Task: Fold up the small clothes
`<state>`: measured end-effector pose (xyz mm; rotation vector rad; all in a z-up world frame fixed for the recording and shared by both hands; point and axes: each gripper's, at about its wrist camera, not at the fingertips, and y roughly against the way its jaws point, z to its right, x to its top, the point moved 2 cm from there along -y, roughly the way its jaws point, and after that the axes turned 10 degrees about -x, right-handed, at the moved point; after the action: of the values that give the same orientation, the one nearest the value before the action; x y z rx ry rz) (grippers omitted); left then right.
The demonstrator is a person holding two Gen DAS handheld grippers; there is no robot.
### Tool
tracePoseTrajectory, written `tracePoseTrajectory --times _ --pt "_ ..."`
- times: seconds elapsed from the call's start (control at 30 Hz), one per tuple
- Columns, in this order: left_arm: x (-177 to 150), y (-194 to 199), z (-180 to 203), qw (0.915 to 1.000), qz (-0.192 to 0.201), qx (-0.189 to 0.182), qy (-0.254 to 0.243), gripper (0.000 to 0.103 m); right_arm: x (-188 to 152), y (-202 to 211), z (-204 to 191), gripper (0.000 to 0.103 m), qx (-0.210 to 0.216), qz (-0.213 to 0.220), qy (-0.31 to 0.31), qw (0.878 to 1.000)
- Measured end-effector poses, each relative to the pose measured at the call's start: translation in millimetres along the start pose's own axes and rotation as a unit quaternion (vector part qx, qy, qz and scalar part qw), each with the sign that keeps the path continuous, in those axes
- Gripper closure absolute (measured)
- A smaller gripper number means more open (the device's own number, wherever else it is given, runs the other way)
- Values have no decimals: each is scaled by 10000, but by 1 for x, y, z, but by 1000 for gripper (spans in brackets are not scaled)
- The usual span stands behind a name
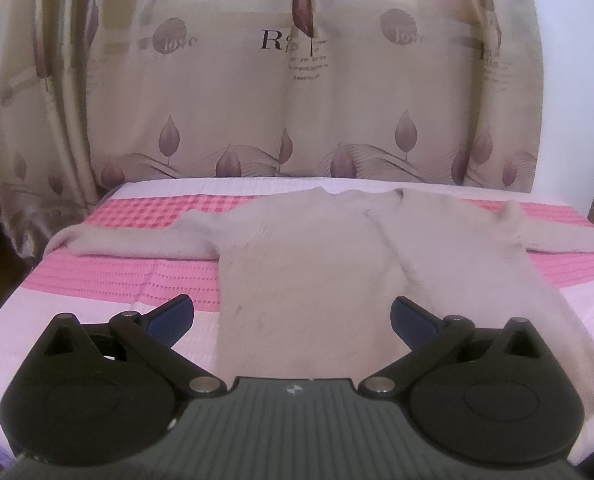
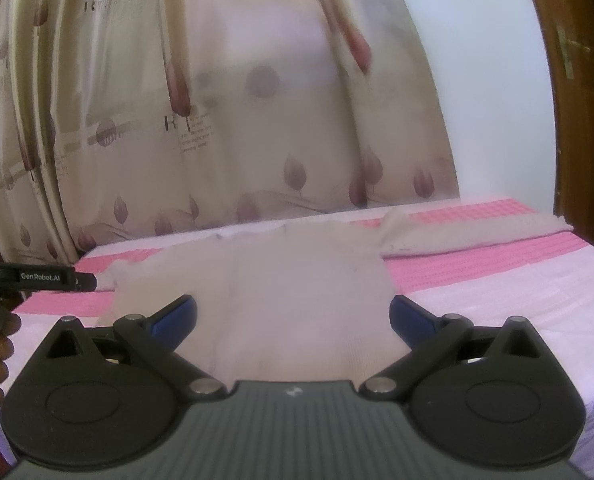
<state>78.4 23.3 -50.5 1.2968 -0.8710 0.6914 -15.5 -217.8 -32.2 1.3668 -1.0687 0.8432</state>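
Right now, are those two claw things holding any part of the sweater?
No, nothing is held. The left gripper and the right gripper both have their jaws wide apart above the beige sweater, which lies spread flat on the bed.

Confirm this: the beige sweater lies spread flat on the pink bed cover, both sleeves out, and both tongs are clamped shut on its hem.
Wrong on the tongs. Both wrist views show the left tongs and right tongs wide open, gripping nothing. The sweater does lie spread on the pink bed cover.
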Motion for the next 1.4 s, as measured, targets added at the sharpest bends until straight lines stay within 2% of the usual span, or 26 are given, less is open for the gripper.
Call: tracePoseTrajectory --times 0.17,0.6,1.4 --pt "-2 -7 -11 10000 -54 11 74 0 -1 -7 -7 0 71 -141 -87 9998" --pt "-9 -29 -37 9993 -247 36 269 0 -5 -24 -28 0 43 -564 202 9982" --pt "-11 -46 -69 9981 -380 111 480 0 -10 -42 -43 0 0 -588 522 9969"
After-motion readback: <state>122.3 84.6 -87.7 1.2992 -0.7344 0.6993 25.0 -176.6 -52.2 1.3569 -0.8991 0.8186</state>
